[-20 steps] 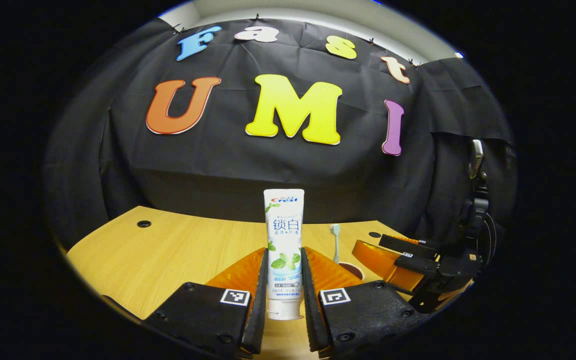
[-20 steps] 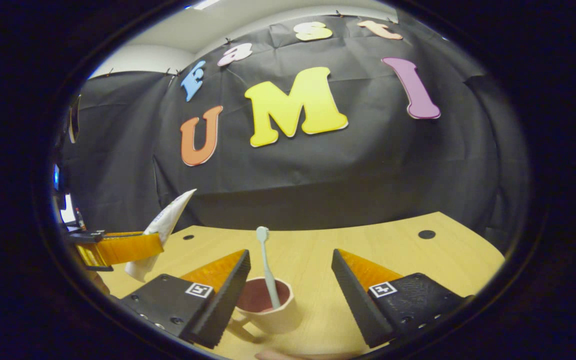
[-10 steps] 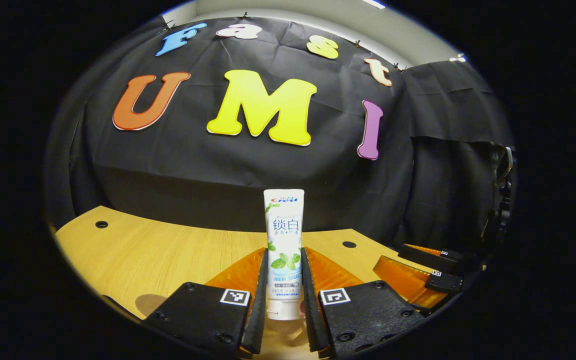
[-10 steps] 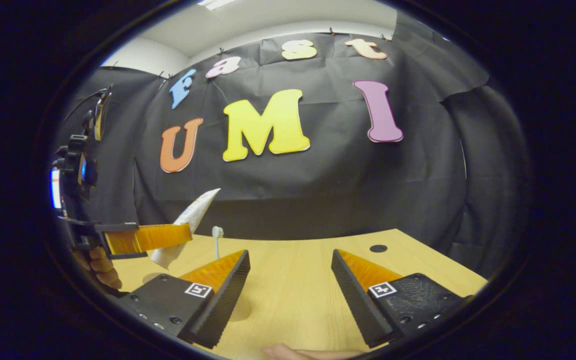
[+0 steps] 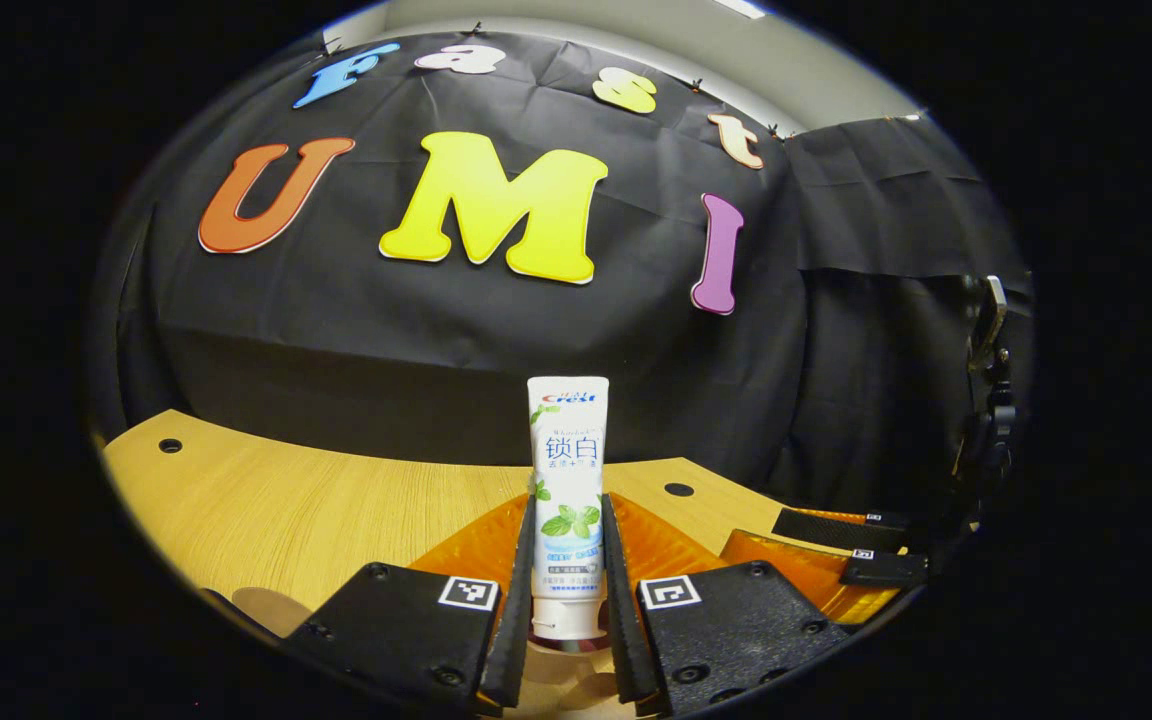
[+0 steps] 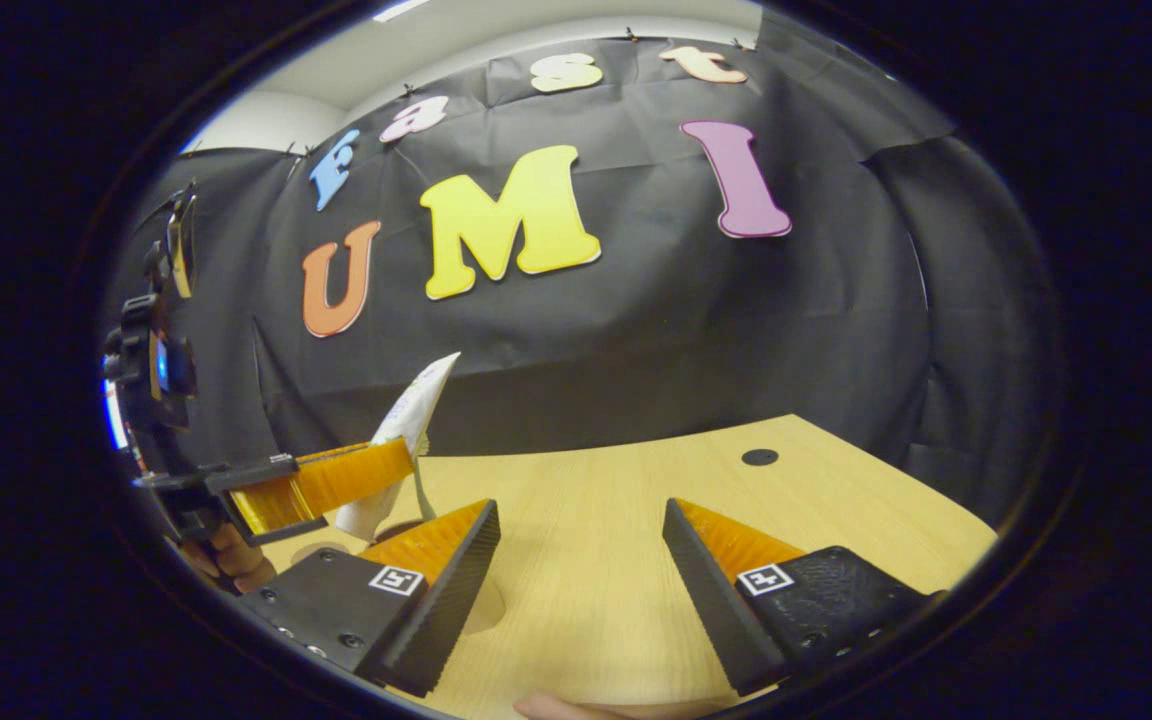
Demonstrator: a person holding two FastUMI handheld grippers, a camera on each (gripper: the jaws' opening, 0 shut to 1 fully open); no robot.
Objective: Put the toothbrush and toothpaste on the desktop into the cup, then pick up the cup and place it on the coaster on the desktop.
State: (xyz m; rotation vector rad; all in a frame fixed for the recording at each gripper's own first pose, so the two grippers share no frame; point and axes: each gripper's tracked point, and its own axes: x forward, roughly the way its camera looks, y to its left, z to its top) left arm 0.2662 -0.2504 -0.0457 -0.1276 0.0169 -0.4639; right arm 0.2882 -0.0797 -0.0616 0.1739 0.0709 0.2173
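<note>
Toothpaste tube (image 5: 568,500) pinched upright between left gripper (image 5: 568,590) fingers, cap end down, flat crimped end at 12 o'clock. Right gripper view puts the same tube (image 6: 406,440) at 9 o'clock, tilted, cap hanging low over what looks like the cup's rim (image 6: 398,527); most of the cup is hidden behind the right gripper's near finger. Thin toothbrush stem (image 6: 420,490) rises just beside the tube. Right gripper (image 6: 581,570) spread wide, holding nothing, above bare desktop (image 6: 636,520).

Risk: tube is soft, glossy plastic, squeezed near the cap; a slanted release could catch the rim and tip out, or knock the toothbrush. Cup appears light, so a nudge may slide it on the smooth wood-grain top. Finger faces ribbed, which should help the hold.
</note>
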